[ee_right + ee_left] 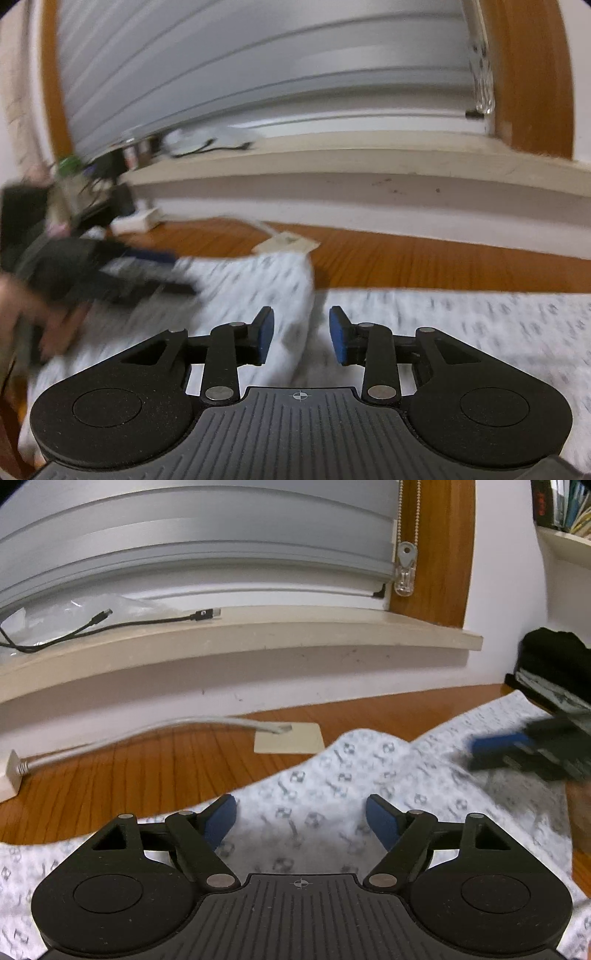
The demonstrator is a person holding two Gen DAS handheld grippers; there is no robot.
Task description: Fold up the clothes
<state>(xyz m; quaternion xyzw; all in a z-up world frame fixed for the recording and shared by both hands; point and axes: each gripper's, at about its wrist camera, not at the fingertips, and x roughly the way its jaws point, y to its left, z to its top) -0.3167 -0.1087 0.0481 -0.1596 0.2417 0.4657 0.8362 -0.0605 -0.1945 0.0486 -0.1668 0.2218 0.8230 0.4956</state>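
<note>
1. While the patterned white garment (pixel 332 775) lies spread over the wooden counter (pixel 147 768) beneath both grippers, smooth it before regrasping.
2. Left gripper (pixel 301 818) stands wide, empty.
3. Right gripper (pixel 301 334), partly spread, straddles a raised fold untouched.

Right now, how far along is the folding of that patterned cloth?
Looks mid-job. Done: one flap of the cloth already lies doubled over, its folded edge showing in the right wrist view. In hand: nothing; the left gripper and right gripper both hang open above the fabric, pads clear of it. Left: the wide spread part to the right is unfolded, so probably more folds to come.
</note>
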